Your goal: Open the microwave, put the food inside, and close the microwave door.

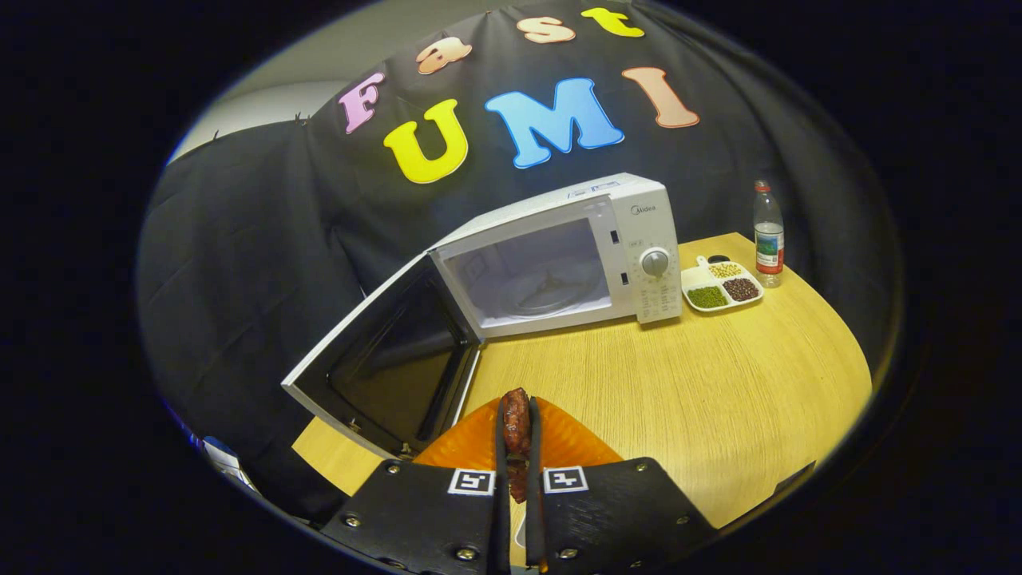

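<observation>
With microwave (559,263) door (383,359) swung open far left, gripper (517,435) clamps sausage (516,419) above orange plate (575,443), apparently for loading.

"Midea", seemingly, on the microwave (639,239) front above its control panel (656,275).

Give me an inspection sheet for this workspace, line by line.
Surface: wooden table, top in good order.
Job's things: microwave stands at the back of the table, door swung wide open, turntable bare; sausage clamped between the gripper fingers above an orange plate.
Clutter: divided tray of beans and a bottle beside the microwave's control side.
Grippers: gripper shut on the sausage, just ahead of the open door.
Cables: nothing seen.
Surroundings: black cloth wall behind the table.
</observation>
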`<state>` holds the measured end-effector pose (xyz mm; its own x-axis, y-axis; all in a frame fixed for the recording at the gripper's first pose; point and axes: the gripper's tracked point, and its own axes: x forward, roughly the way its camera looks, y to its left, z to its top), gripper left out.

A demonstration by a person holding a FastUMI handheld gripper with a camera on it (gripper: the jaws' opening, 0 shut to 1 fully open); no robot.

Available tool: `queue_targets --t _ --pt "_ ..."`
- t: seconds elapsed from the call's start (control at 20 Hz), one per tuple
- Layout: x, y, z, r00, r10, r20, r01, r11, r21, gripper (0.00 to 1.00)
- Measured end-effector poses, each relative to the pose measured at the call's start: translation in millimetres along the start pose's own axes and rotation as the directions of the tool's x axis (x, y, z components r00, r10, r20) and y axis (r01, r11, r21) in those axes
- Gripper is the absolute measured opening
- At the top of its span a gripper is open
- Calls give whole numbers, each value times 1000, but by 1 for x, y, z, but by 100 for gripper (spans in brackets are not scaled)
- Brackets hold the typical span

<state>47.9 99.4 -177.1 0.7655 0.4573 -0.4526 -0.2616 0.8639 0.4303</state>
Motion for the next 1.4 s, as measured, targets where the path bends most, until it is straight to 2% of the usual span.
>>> queue_targets --t 0.55,1.05,1.4 --pt "60 7 51 998 31 49 -31 1000 -4 8" --pt "169 -5 93 994 42 96 -46 998 43 8" --pt "238 -2 106 987 75 141 -79 996 27 8"
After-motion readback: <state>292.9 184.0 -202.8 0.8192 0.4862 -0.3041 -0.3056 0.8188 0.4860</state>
